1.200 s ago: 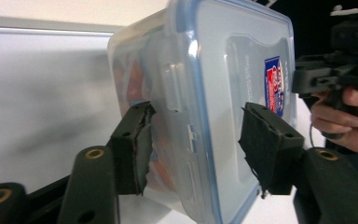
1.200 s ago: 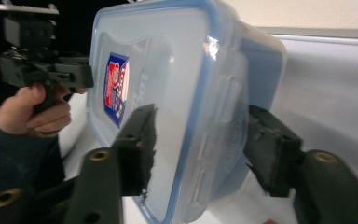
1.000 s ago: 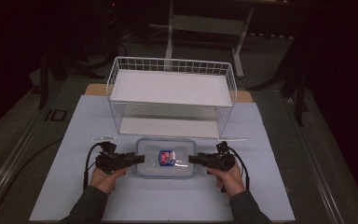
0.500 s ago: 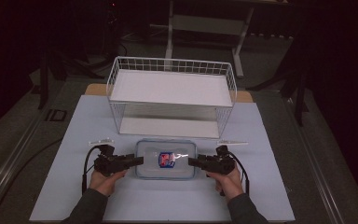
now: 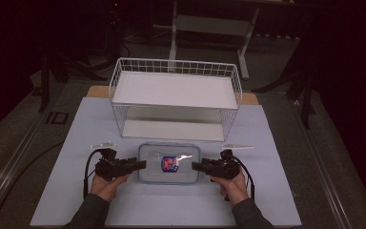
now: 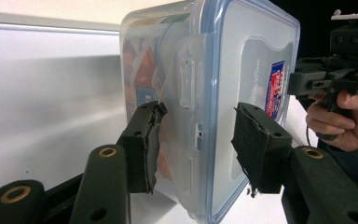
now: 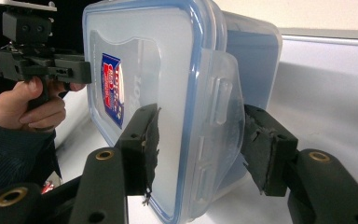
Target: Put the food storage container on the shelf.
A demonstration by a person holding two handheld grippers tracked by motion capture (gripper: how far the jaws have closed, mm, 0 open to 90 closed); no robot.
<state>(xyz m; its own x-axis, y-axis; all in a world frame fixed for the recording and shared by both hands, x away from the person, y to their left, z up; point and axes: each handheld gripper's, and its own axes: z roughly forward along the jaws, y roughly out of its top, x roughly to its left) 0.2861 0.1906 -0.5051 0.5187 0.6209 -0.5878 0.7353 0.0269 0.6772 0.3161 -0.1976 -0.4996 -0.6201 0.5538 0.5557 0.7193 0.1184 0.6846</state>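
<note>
A clear plastic container [image 5: 169, 163] with a blue-rimmed lid and a red and blue label lies flat on the white mat, just in front of the wire rack. My left gripper [image 5: 140, 165] is at its left end and my right gripper [image 5: 196, 166] at its right end, both turned sideways. In the left gripper view the container [image 6: 242, 60] has its end latch between my open jaws [image 6: 196, 116], with small gaps on both sides. In the right gripper view the container [image 7: 144, 60] has a flared latch flap [image 7: 221, 107] between my open jaws [image 7: 200, 121], and the far pad [image 7: 261, 140] is right beside it.
A white two-level wire rack [image 5: 176, 88] stands behind the container. The white mat [image 5: 276, 157] covers the table. Two small clear strips [image 5: 102, 144] [image 5: 237, 146] lie on it beside the container. The floor around is dark, with cables and stand legs.
Both hands have shifted slightly toward the near edge. The left gripper has eased a little to the left. The container has barely moved.
</note>
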